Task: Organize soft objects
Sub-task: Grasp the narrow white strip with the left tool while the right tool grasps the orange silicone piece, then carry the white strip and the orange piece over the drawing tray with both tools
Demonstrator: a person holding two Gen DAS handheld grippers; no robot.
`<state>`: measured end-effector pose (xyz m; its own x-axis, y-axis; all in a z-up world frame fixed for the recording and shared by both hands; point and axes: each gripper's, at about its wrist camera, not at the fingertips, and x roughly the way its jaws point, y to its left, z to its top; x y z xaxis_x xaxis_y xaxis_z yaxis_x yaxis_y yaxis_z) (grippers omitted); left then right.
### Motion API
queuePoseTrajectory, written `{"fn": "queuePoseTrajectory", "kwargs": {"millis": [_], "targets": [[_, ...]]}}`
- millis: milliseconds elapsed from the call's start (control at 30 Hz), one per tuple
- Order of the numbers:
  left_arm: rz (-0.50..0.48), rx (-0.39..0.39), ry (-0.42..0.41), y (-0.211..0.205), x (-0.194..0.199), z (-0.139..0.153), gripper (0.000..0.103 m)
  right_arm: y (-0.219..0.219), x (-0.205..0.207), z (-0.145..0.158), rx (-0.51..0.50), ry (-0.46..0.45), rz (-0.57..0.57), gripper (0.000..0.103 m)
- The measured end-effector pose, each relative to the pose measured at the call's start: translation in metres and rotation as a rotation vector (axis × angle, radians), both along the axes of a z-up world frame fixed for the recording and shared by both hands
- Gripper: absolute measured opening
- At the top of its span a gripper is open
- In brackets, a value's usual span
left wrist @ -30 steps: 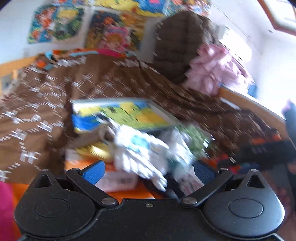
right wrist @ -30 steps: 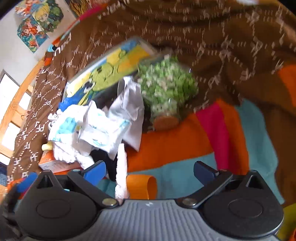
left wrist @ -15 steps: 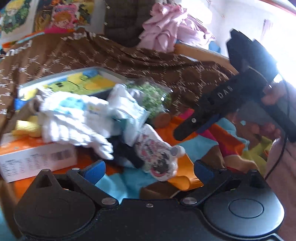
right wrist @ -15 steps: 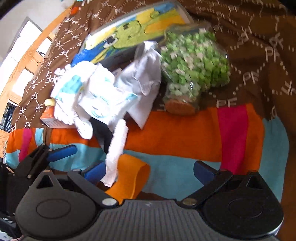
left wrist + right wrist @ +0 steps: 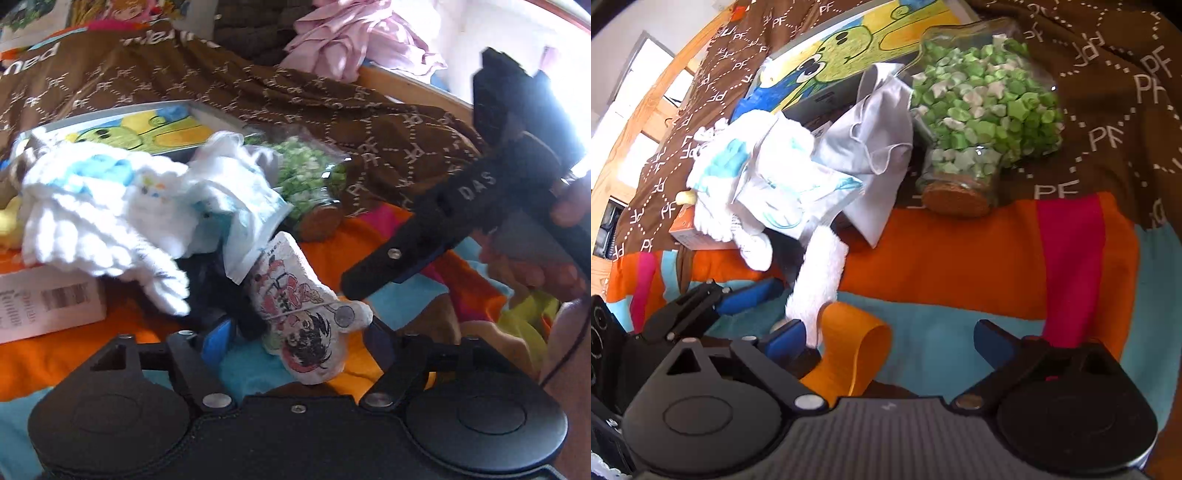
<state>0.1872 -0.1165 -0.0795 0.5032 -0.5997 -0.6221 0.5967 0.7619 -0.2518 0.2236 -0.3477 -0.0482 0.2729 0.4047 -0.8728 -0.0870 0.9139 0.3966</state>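
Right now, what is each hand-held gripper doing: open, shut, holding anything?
Left hand-held gripper: jaws closing around the printed plush toy, pads not yet pressing it.
Right hand-held gripper: open, holding nothing.

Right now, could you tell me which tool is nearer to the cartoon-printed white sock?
Left. The left tool straddles the cartoon-printed white sock, its jaws closing around the toe without pressing yet. The right tool hovers open just beside it, above the striped blanket.

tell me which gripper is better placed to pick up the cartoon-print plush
Left. The left gripper already straddles the cartoon-print plush, its jaws closing around it. The right gripper sits open beside the plush over the striped blanket.
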Motion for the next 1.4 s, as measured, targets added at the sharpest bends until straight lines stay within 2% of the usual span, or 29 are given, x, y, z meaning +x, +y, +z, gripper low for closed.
{"fn": "queuePoseTrajectory", "kwargs": {"millis": [133, 267, 300, 400, 500, 633, 800, 933, 1000, 1100, 1267, 1400], "targets": [[0.066, -0.02, 0.015, 0.011, 0.0, 0.006, 0.07, 0.0, 0.002, -0.002, 0.033, 0.004, 0.005, 0.093], [0.102, 0.007, 0.028, 0.014, -0.002, 0.007, 0.045, 0.003, 0.003, -0.008, 0.032, 0.023, 0.006, 0.088], [0.114, 0.019, 0.032, 0.014, -0.002, 0.007, 0.043, 0.002, 0.004, -0.008, 0.041, 0.024, 0.006, 0.087], [0.139, -0.001, 0.058, 0.02, 0.0, 0.005, 0.04, 0.004, 0.004, -0.009, 0.07, 0.023, 0.012, 0.082], [0.145, -0.017, 0.049, 0.022, 0.0, 0.004, 0.036, 0.011, 0.005, -0.01, 0.082, 0.009, 0.042, 0.079], [0.149, -0.031, 0.044, 0.023, 0.002, 0.002, 0.031, 0.023, 0.006, -0.012, 0.056, -0.009, 0.083, 0.073], [0.182, -0.07, 0.077, 0.032, 0.007, 0.0, 0.026, 0.027, 0.005, -0.017, 0.039, 0.006, 0.093, 0.051], [0.188, -0.102, 0.095, 0.036, 0.006, -0.001, 0.02, 0.025, 0.004, -0.018, 0.022, 0.006, 0.075, 0.04], [0.183, -0.112, 0.097, 0.036, 0.004, 0.001, 0.015, 0.022, 0.003, -0.017, 0.026, 0.003, 0.063, 0.031], [0.178, -0.116, 0.081, 0.037, -0.002, 0.006, 0.014, 0.02, 0.003, -0.012, 0.039, -0.026, 0.05, 0.024], [0.191, -0.133, 0.066, 0.041, -0.012, 0.016, 0.014, 0.01, -0.001, -0.001, 0.066, -0.088, 0.008, 0.018], [0.191, -0.141, 0.036, 0.043, -0.025, 0.026, 0.014, 0.003, -0.004, 0.008, 0.068, -0.143, -0.014, 0.017]]}}
